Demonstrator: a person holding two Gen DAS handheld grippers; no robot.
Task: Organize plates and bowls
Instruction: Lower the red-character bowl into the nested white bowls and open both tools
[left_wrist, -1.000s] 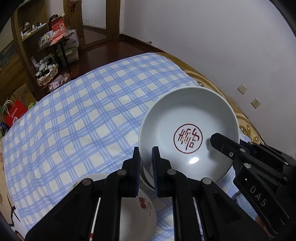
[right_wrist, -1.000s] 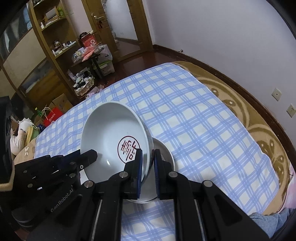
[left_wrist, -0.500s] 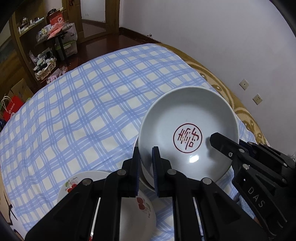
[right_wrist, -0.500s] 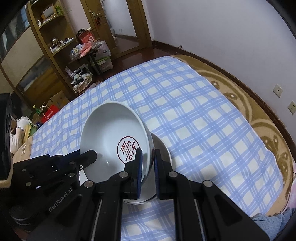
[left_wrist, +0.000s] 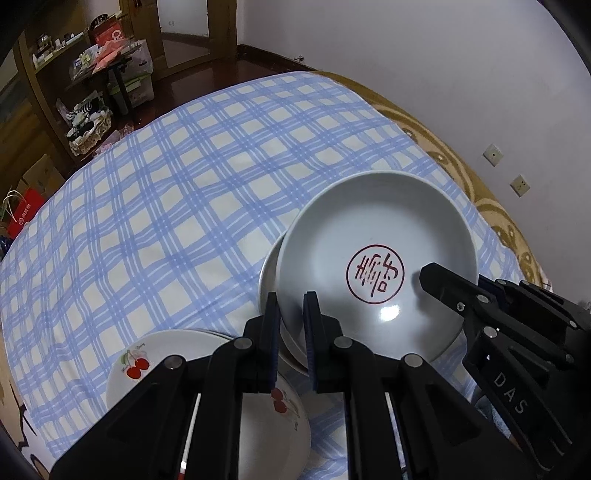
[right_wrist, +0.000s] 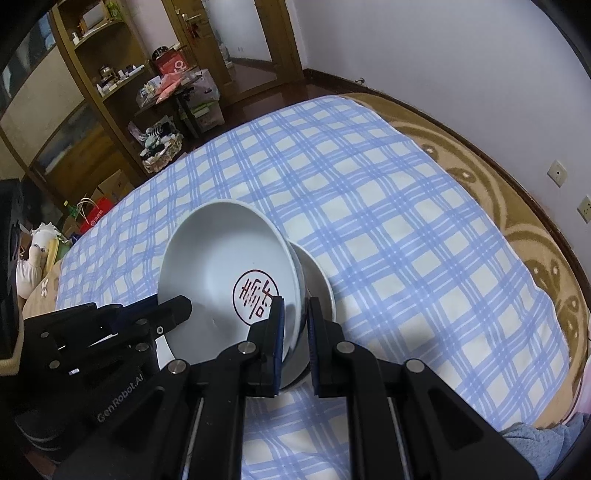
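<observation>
A white plate with a red round emblem (left_wrist: 373, 258) is held tilted above the bed by both grippers. My left gripper (left_wrist: 291, 325) is shut on its near-left rim. My right gripper (right_wrist: 295, 325) is shut on the opposite rim of the same plate (right_wrist: 221, 258). Directly under it lies another white plate (left_wrist: 267, 269), seen also in the right wrist view (right_wrist: 317, 273). A white cherry-print plate (left_wrist: 155, 365) lies on the bed at the lower left, partly hidden by my left gripper.
The blue checked bedsheet (left_wrist: 166, 206) covers the bed, with a brown patterned blanket edge (right_wrist: 517, 206) along the wall side. Shelves and clutter (right_wrist: 155, 92) stand beyond the bed's far end. A light blue cloth (right_wrist: 535, 439) lies at the near right.
Both grippers have carried the emblem plate slightly toward the near end of the bed; more of the cherry plate now shows. Grips are unchanged.
</observation>
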